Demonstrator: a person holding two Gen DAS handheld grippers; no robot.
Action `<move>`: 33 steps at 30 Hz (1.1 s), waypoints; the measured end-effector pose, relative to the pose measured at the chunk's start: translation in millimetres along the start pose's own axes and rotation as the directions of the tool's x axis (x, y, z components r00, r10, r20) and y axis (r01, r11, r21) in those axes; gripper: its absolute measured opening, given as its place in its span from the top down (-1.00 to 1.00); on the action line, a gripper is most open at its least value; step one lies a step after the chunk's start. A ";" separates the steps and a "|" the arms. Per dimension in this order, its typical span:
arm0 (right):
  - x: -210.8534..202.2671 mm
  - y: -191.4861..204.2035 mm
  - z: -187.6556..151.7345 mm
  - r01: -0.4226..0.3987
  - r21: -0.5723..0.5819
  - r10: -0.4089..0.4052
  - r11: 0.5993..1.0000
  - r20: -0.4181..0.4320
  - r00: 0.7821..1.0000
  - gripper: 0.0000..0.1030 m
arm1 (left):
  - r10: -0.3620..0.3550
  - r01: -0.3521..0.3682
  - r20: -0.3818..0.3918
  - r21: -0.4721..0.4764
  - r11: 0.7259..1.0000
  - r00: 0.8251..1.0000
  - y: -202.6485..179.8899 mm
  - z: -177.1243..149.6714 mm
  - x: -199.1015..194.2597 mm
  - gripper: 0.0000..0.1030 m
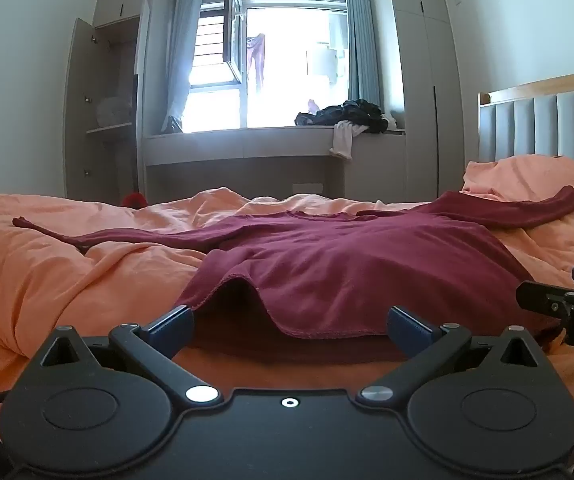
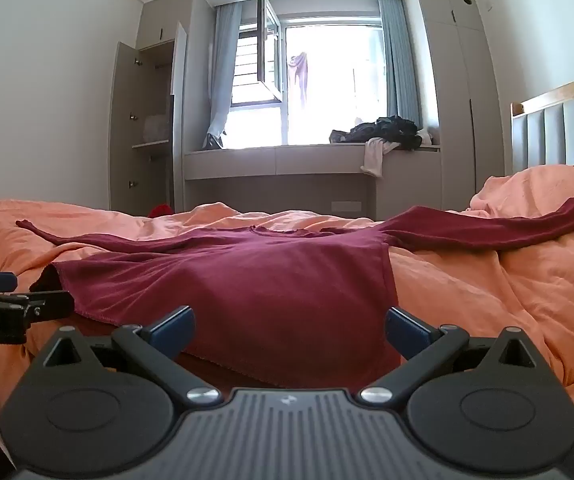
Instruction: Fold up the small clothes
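Note:
A dark red long-sleeved shirt lies spread flat on the orange bedding, hem toward me and both sleeves stretched out sideways. My left gripper stands open just in front of the hem's left part, where the cloth lifts in a small arch; nothing is between its fingers. My right gripper is open too, right before the hem near the shirt right corner, and it holds nothing. Each gripper shows at the edge of the other's view: the right gripper and the left gripper.
The orange bedding is rumpled, with a raised fold or pillow near the grey padded headboard on the right. Beyond the bed stand an open wardrobe and a window bench with a pile of dark clothes.

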State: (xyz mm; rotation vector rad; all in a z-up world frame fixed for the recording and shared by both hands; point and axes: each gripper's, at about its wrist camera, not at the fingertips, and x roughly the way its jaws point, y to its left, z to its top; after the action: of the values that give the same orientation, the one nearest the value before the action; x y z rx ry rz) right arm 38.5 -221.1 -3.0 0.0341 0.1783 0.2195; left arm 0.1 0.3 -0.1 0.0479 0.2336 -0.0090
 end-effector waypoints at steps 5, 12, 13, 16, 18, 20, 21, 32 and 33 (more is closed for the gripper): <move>0.7 0.6 -0.1 -0.003 0.001 0.003 1.000 0.001 1.000 -1.00 | 0.000 0.000 0.001 0.000 1.000 1.000 1.5 2.2 -1.5 -0.99; -0.7 2.6 2.7 -0.007 -0.008 0.007 1.000 -0.008 1.000 -1.00 | 0.003 -0.003 -0.002 -0.006 1.000 1.000 4.4 1.4 -0.6 -0.99; -1.1 2.7 3.0 -0.007 -0.009 0.007 1.000 -0.010 1.000 -1.00 | 0.004 -0.004 -0.002 -0.006 1.000 1.000 4.0 1.0 0.1 -0.99; 1.3 0.6 2.2 -0.008 -0.007 0.008 1.000 -0.011 1.000 -1.00 | 0.006 -0.006 -0.003 -0.006 1.000 1.000 3.2 1.0 0.0 -0.99; 1.2 0.3 2.5 -0.007 -0.006 0.006 1.000 -0.011 1.000 -1.00 | 0.006 -0.006 -0.003 -0.006 1.000 1.000 3.1 1.1 -0.1 -0.99; 0.8 0.2 2.1 -0.007 -0.004 0.007 1.000 -0.011 1.000 -1.00 | 0.007 -0.007 -0.003 -0.006 1.000 1.000 3.3 1.1 -0.1 -0.99; 0.6 0.2 1.9 -0.006 -0.003 0.006 1.000 -0.010 1.000 -1.00 | 0.007 -0.007 -0.002 -0.007 1.000 1.000 3.5 0.9 0.1 -0.99; 0.6 0.3 1.1 -0.003 0.000 0.003 1.000 -0.011 1.000 -1.00 | 0.006 -0.006 -0.002 -0.008 1.000 1.000 2.1 1.4 1.3 -0.99; 0.5 0.1 1.1 -0.004 0.001 0.004 1.000 -0.011 1.000 -1.00 | 0.006 -0.006 -0.001 -0.008 1.000 1.000 1.8 1.2 1.2 -0.99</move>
State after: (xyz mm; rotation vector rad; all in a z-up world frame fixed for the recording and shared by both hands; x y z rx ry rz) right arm 39.1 -220.9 -2.0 0.0340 0.1892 0.2232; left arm 1.6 2.1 0.9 0.0411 0.2348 -0.0018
